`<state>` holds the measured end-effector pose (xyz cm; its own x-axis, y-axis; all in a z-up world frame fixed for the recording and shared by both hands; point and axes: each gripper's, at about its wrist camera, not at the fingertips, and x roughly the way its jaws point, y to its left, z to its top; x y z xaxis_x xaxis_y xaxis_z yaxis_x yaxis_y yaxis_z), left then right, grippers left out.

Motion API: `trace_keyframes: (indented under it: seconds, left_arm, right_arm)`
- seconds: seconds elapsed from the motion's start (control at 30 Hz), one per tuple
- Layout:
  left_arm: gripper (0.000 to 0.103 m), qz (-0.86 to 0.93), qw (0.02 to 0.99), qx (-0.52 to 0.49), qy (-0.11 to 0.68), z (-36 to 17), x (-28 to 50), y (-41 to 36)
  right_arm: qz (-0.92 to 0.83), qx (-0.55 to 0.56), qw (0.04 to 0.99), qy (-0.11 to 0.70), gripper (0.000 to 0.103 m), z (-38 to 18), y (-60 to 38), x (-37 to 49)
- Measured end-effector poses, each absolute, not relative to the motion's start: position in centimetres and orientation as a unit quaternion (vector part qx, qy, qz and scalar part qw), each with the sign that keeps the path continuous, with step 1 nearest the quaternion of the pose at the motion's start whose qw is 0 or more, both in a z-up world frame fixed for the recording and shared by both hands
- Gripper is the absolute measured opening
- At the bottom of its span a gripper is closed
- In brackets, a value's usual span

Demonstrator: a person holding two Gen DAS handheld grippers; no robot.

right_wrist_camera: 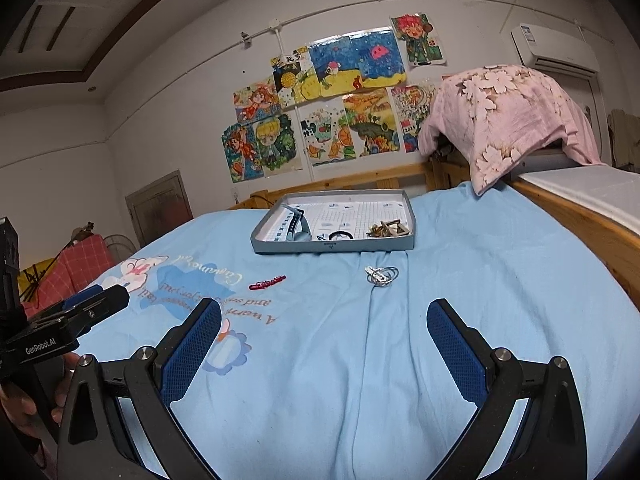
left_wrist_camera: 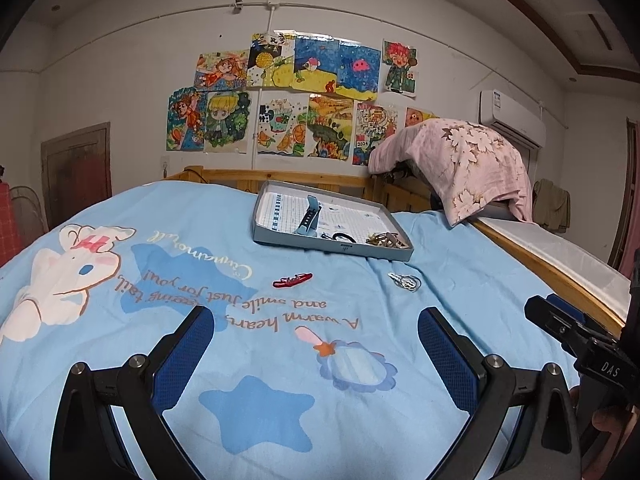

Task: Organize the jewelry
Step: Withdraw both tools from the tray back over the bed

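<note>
A shallow grey tray (left_wrist_camera: 336, 249) (right_wrist_camera: 332, 245) rests on the blue bedsheet, far from both grippers. Inside it lie a blue watch (left_wrist_camera: 310, 216) (right_wrist_camera: 296, 222), a black hair tie (left_wrist_camera: 343, 236) (right_wrist_camera: 340, 235) and a pile of gold jewelry (left_wrist_camera: 386, 239) (right_wrist_camera: 388, 230). On the sheet in front of the tray lie a red hair clip (left_wrist_camera: 292, 280) (right_wrist_camera: 267, 281) and silver rings (left_wrist_camera: 406, 281) (right_wrist_camera: 382, 275). My left gripper (left_wrist_camera: 316, 320) is open, holding nothing, well short of the clip. My right gripper (right_wrist_camera: 324, 316) is open too, and its fingers hold nothing.
The light blue cartoon bedsheet (left_wrist_camera: 280, 360) (right_wrist_camera: 440, 300) covers the bed. A wooden bed rail (left_wrist_camera: 540, 264) (right_wrist_camera: 580, 216) runs along the right. A pink floral pillow (left_wrist_camera: 464, 160) (right_wrist_camera: 508, 116) sits on the far right corner. Drawings hang on the back wall.
</note>
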<state>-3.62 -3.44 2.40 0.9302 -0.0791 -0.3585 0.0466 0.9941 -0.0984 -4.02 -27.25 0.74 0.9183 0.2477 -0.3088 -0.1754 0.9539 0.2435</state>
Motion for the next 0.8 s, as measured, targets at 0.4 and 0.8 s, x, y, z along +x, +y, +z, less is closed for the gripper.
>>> trace_keyframes:
  seconds: [0.4, 0.8]
  left_arm:
    - [0.103, -0.022, 0.984, -0.034, 0.175, 3.8, -1.2, -2.4]
    - [0.103, -0.007, 0.982, -0.043, 0.183, 4.8, 4.8, -0.5]
  right_arm:
    - [0.120, 0.086, 0.977, 0.155, 0.101, 2.1, -26.2, -1.3]
    - [0.124, 0.060, 0.981, 0.138, 0.101, 4.4, -25.3, 3.5]
